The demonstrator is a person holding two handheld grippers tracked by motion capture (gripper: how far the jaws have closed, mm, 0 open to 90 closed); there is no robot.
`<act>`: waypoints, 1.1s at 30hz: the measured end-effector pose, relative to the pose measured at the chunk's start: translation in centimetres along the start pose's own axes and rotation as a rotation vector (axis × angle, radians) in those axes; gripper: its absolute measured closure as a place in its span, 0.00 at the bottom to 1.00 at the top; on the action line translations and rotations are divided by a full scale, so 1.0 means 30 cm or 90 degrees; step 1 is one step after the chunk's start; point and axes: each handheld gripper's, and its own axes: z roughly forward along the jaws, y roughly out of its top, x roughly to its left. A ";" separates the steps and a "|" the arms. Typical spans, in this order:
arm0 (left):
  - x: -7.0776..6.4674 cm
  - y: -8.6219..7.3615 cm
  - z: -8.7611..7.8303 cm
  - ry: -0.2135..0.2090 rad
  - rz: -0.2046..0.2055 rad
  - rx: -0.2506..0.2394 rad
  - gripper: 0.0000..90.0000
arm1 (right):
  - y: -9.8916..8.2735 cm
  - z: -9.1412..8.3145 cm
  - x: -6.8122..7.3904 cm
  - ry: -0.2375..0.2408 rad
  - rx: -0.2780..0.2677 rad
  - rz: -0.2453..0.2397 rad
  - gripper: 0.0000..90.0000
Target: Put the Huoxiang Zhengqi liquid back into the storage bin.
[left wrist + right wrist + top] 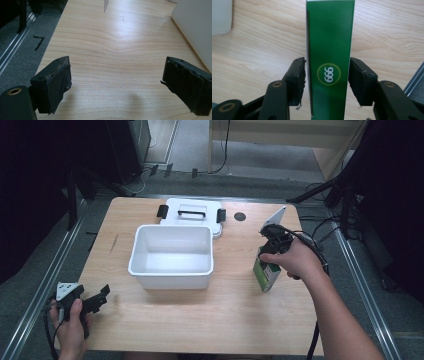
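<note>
A tall green box (pixel 264 276) with a white "999" badge stands upright on the wooden table, right of centre. My right gripper (pixel 270 251) comes down on it from above, a hand wrapped around the gripper body. In the right gripper view the green box (pixel 329 37) rises between the two black jaws of the right gripper (pixel 327 62). The right pad (pixel 359 82) lies at the box's edge, and a thin slit shows beside the left pad (pixel 297 80). My left gripper (pixel 100 297) rests at the table's front left corner, held by a hand. The left gripper (pixel 117 60) stands wide open over bare wood.
A white rectangular bin (pixel 170 226) stands open and hollow at the table's middle, its wall (pixel 195 30) at the right of the left gripper view. Behind it lies its white lid (pixel 192 212) with black clips and handle. Metal rails run beside the table's edges.
</note>
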 end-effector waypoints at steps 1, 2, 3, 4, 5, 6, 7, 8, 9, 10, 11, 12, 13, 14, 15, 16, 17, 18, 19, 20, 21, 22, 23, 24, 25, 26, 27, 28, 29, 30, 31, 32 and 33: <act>0.000 0.000 0.000 0.000 0.000 0.000 0.10 | 0.003 0.000 0.001 -0.001 0.000 0.003 0.57; 0.000 0.000 0.000 0.000 0.000 0.000 0.10 | 0.005 0.003 0.001 -0.003 -0.003 0.002 0.58; 0.000 0.000 0.000 0.000 0.000 0.000 0.10 | 0.005 0.003 0.001 -0.003 -0.003 0.002 0.58; 0.000 0.000 0.000 0.002 0.000 0.000 0.10 | 0.011 0.008 0.004 0.002 0.002 0.002 0.60; 0.000 0.000 0.000 0.002 0.000 0.000 0.10 | 0.013 0.013 0.004 0.005 0.004 -0.002 0.61; 0.000 0.000 0.000 0.002 0.000 0.000 0.10 | 0.013 0.013 0.004 0.005 0.004 -0.002 0.61; 0.000 0.000 -0.001 0.002 0.000 0.000 0.10 | 0.015 0.018 0.010 -0.009 0.008 -0.013 0.66; 0.000 0.000 -0.001 0.002 0.000 0.000 0.10 | 0.015 0.018 0.010 -0.009 0.008 -0.013 0.66; 0.000 0.000 0.000 0.002 -0.001 -0.001 0.10 | 0.015 0.018 0.014 -0.017 0.008 -0.017 0.68; 0.000 0.000 0.000 0.002 0.000 -0.001 0.10 | 0.013 0.015 0.019 -0.031 0.004 -0.030 0.70; 0.000 0.000 0.000 0.002 -0.002 -0.001 0.10 | 0.013 0.015 0.019 -0.031 0.004 -0.030 0.70; 0.001 0.000 0.000 0.002 -0.003 -0.001 0.10 | 0.010 0.015 0.017 -0.036 0.000 -0.049 0.71; 0.001 0.000 0.000 0.002 -0.003 -0.001 0.10 | 0.009 0.014 0.016 -0.035 0.000 -0.055 0.71; 0.001 0.000 0.000 0.002 -0.003 -0.001 0.10 | 0.007 0.013 0.015 -0.034 0.000 -0.054 0.71; 0.001 0.000 0.000 0.002 -0.003 -0.001 0.10 | 0.007 0.013 0.015 -0.034 0.000 -0.054 0.71; 0.002 0.000 0.000 0.000 -0.004 0.002 0.10 | 0.005 0.014 0.011 -0.034 -0.005 -0.072 0.71; 0.003 0.000 0.000 0.000 -0.004 0.003 0.10 | 0.002 0.014 0.008 -0.036 -0.014 -0.097 0.72; 0.003 0.000 0.000 0.000 -0.004 0.003 0.10 | 0.002 0.014 0.008 -0.036 -0.014 -0.097 0.72; 0.002 0.000 0.000 0.000 -0.006 0.003 0.10 | -0.005 0.013 0.007 -0.042 -0.024 -0.138 0.72; 0.002 0.000 0.000 0.000 -0.006 0.003 0.10 | -0.008 0.012 0.006 -0.044 -0.031 -0.164 0.72; 0.003 0.000 0.001 0.000 -0.006 0.003 0.10 | -0.012 0.011 0.008 -0.051 -0.032 -0.193 0.72; 0.003 0.000 0.001 0.000 -0.006 0.003 0.10 | -0.012 0.011 0.008 -0.051 -0.032 -0.193 0.72; 0.003 0.000 0.001 0.000 -0.005 0.003 0.10 | -0.016 0.010 0.011 -0.057 -0.035 -0.222 0.72; 0.003 0.000 0.001 0.000 -0.005 0.003 0.10 | -0.024 0.010 0.015 -0.065 -0.042 -0.272 0.72; 0.003 0.000 0.000 -0.001 -0.004 0.003 0.10 | -0.028 0.009 0.019 -0.069 -0.044 -0.294 0.72; 0.002 0.000 0.000 -0.001 -0.004 0.001 0.10 | -0.032 0.008 0.020 -0.071 -0.046 -0.317 0.72; 0.002 0.000 0.000 -0.001 -0.003 0.000 0.10 | -0.036 0.006 0.021 -0.068 -0.050 -0.334 0.72; 0.001 0.000 0.000 -0.002 -0.003 0.000 0.10 | -0.039 0.003 0.022 -0.064 -0.054 -0.348 0.72; 0.001 0.000 0.000 -0.002 -0.003 0.000 0.10 | -0.039 0.003 0.022 -0.064 -0.054 -0.348 0.72; 0.001 0.000 -0.001 -0.002 -0.001 0.001 0.10 | -0.044 -0.008 0.022 -0.058 -0.063 -0.366 0.72; 0.001 0.000 -0.001 -0.002 -0.001 0.001 0.10 | -0.046 -0.014 0.021 -0.056 -0.070 -0.377 0.72; 0.001 0.000 -0.001 -0.002 -0.001 0.001 0.10 | -0.048 -0.021 0.023 -0.054 -0.073 -0.392 0.72; 0.001 0.000 0.000 -0.002 -0.001 0.001 0.10 | -0.050 -0.027 0.023 -0.051 -0.079 -0.405 0.72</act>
